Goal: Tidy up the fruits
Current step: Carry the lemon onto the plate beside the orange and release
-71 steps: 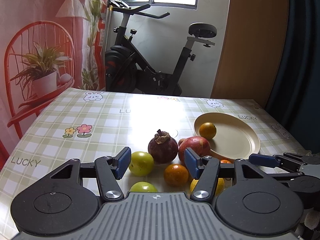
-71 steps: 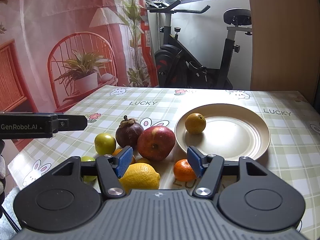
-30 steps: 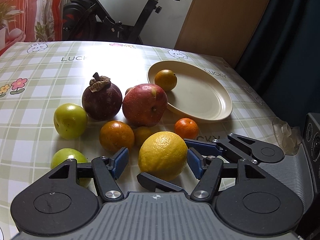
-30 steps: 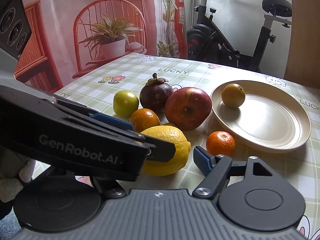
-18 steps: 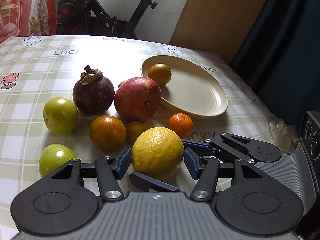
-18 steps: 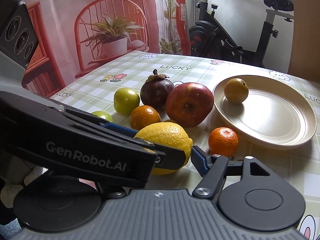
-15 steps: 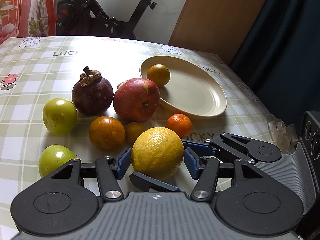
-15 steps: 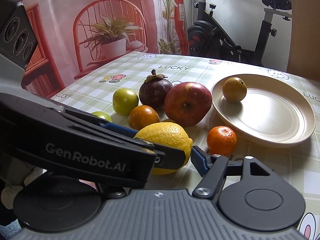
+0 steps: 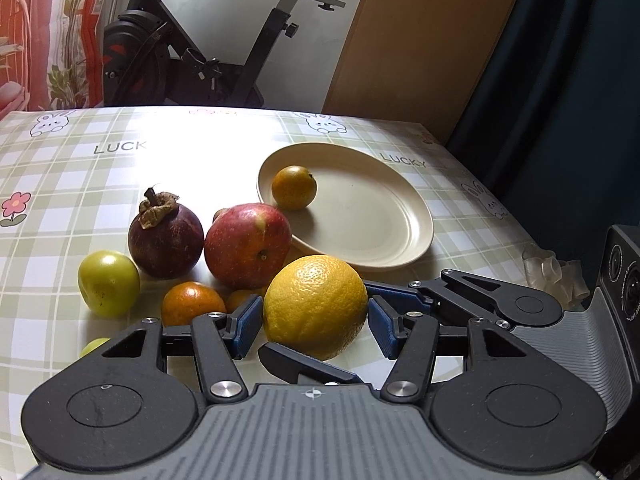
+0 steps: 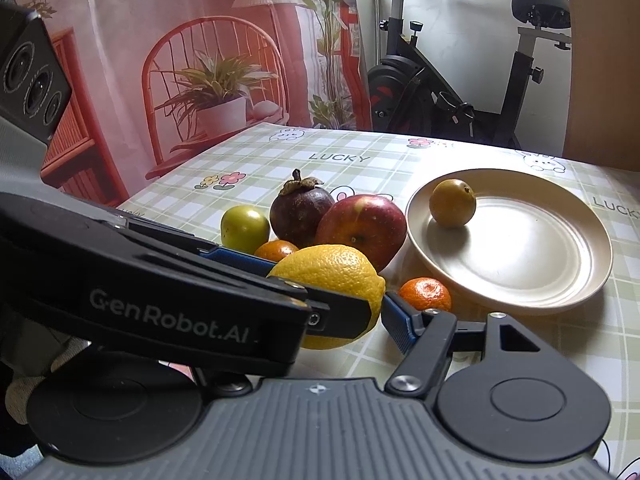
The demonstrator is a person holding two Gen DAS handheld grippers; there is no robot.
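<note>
the left gripper's fingers (image 9: 249,325) clamp the lemon (image 9: 316,306), having just closed on it, now raised nearer the plate (image 9: 408,216) on the bench (image 9: 80,168); a small fruit behind the lemon is half hidden. right view: the right gripper (image 10: 320,312) also grips the lemon (image 10: 328,276); its left finger is hidden behind the left gripper.

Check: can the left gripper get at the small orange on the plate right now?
Probably not. The left gripper already has the lemon between its pads, with the right gripper on it too. The small orange sits beyond, on the plate.
</note>
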